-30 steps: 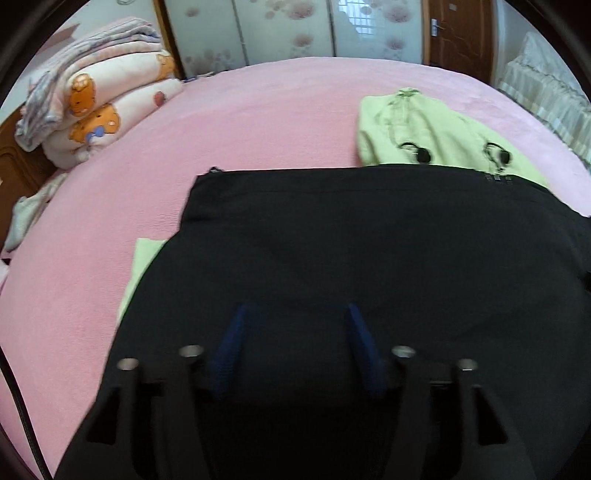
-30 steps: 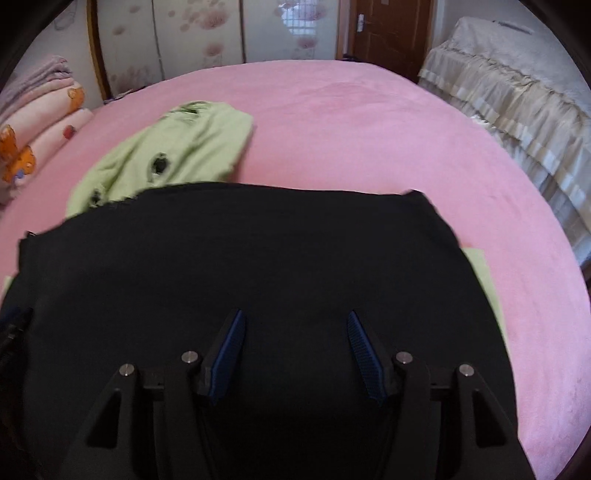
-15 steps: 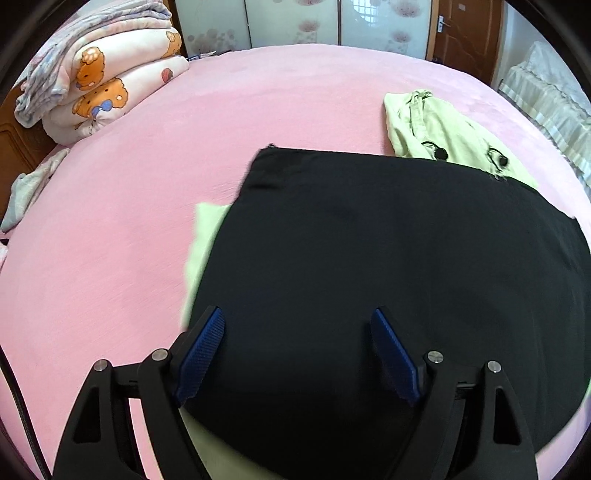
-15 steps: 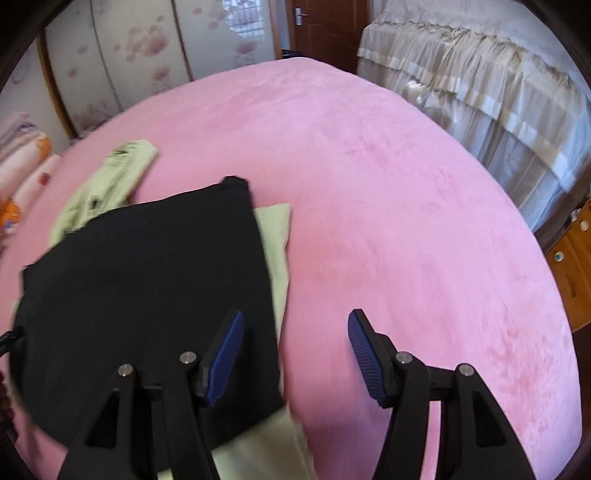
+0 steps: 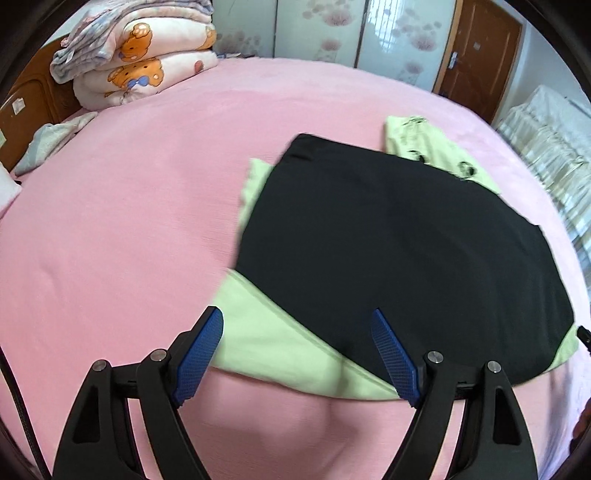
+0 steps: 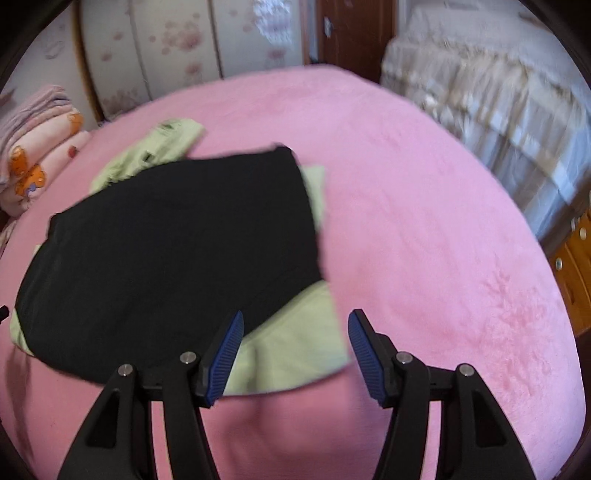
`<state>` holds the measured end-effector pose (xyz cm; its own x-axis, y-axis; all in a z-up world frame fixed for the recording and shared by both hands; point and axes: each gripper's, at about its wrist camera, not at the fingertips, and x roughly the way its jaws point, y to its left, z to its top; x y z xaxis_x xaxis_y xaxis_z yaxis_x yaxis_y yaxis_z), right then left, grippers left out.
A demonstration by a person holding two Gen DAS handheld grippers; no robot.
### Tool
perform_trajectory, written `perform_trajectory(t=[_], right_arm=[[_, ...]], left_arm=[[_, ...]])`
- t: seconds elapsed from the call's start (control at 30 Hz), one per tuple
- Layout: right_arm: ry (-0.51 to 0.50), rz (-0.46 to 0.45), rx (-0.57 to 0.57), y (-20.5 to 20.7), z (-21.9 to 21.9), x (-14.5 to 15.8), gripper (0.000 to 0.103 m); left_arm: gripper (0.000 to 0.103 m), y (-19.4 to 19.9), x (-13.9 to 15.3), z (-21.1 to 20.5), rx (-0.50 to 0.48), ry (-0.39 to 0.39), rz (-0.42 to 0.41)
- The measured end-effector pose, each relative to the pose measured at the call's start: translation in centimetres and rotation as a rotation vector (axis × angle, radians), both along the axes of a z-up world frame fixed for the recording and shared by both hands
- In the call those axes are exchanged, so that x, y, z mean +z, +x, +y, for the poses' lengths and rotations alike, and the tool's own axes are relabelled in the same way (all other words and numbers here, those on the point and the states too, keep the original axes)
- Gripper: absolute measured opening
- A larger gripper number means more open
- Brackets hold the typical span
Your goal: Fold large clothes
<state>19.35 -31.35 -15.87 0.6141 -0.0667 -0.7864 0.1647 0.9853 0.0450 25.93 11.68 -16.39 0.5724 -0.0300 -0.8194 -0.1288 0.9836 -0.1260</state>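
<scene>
A black garment (image 5: 399, 243) lies spread flat on top of a light green garment (image 5: 273, 343) on the pink bed (image 5: 122, 229). The green cloth sticks out along the near edge and both sides. My left gripper (image 5: 297, 354) is open and empty, just above the near left corner of the green cloth. My right gripper (image 6: 295, 354) is open and empty, just above the near right corner of the green garment (image 6: 295, 358). The black garment (image 6: 173, 254) lies to its left on the bed (image 6: 424, 229). A green sleeve or hood part (image 5: 421, 140) shows behind the black one.
Folded blankets with bear prints (image 5: 140, 62) are stacked at the bed's far left. Wardrobe doors (image 5: 325, 29) and a brown door (image 5: 476, 55) stand behind. A second bed with a frilled cover (image 6: 491, 99) and a wooden drawer unit (image 6: 576, 266) are on the right.
Both grippers have pulled back from over the black garment toward the near edge, left going left and right going right. Both stay open. The garments lie where they were.
</scene>
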Motion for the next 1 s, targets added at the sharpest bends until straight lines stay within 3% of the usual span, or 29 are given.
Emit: perform_trajectory(t=[0.1,0.23,0.37,0.53,0.6,0.7,0.93,0.97,1.0], right_arm=[[0.008,-0.044,0.092,-0.2,4.1,-0.1,0.053],[0.021,0.038,0.181,1.3,8.3,-2.8,0.042],[-0.057,0.065,0.13,1.9,6.2,-5.0,0.037],[-0.049,0.073,0.016,0.4,-0.1,-4.3,0.037],[-0.051,0.084,-0.006,-0.2,-1.8,-3.9,0.037],[0.048,0.105,0.008,-0.5,-4.2,-3.6,0.037],[0.167,0.112,0.027,0.0,-5.8,-4.0,0.038],[0.175,0.113,0.035,0.6,-5.7,-4.1,0.036],[0.177,0.114,0.04,0.9,-5.6,-4.2,0.028]], left_arm=[[0.081,0.3,-1.5,-2.9,-0.019,-0.013,0.01],[0.081,0.6,-4.0,-4.2,0.012,0.1,0.039],[0.082,0.6,-4.8,-0.9,0.068,0.164,0.043],[0.082,0.2,-4.5,3.7,0.13,0.138,0.067],[0.082,-0.1,-4.3,4.9,0.126,0.087,0.068],[0.082,-0.2,-4.1,6.2,0.139,0.051,0.079],[0.082,0.4,-5.3,8.4,0.128,-0.092,0.134],[0.082,0.6,-5.4,8.4,0.124,-0.097,0.137],[0.078,0.7,-5.4,8.5,0.117,-0.105,0.14]])
